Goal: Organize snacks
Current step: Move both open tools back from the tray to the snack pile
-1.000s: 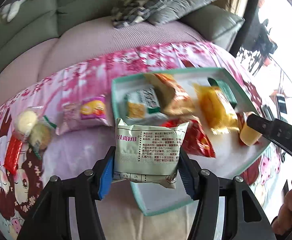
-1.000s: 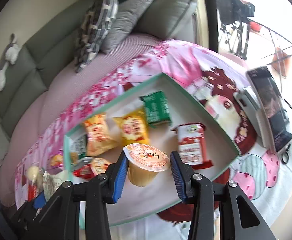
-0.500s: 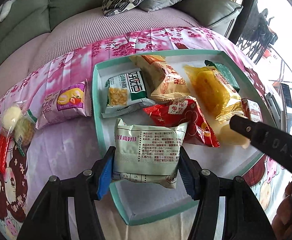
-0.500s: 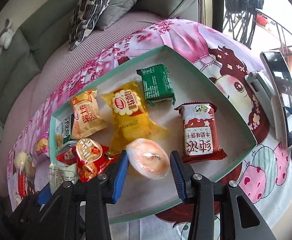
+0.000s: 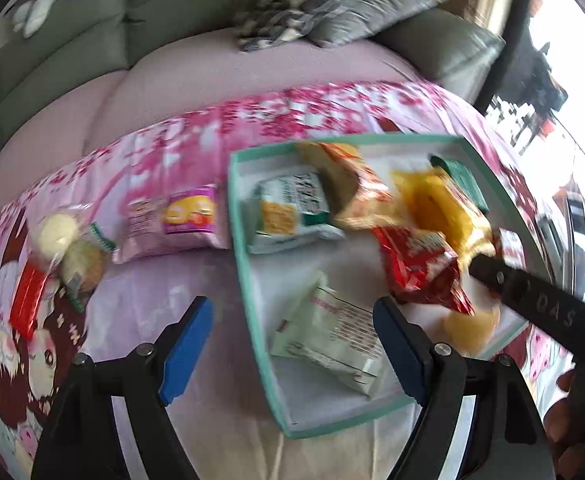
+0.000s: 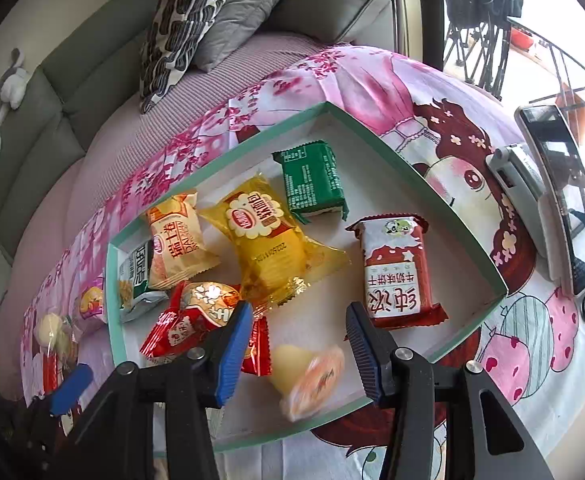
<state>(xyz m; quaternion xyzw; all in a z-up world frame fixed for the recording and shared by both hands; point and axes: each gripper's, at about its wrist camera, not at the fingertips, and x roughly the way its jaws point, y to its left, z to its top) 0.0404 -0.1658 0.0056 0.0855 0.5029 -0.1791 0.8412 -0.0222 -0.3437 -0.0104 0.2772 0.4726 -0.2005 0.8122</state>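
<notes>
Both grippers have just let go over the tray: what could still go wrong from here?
1. The jelly cup lies tipped on its side close to the tray's near rim; being round, it may roll.
2. The pale green packet lies between the left gripper's just-opened jaws; a careless pull-back could drag it out.
3. The red packet sits beside the right gripper's blue finger, whose jaws have just been opening, so it might snag.

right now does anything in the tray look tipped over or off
Yes: the jelly cup lies on its side near the tray's front edge, between the right gripper's open jaws, which have just been opening. The other packets lie flat.
</notes>
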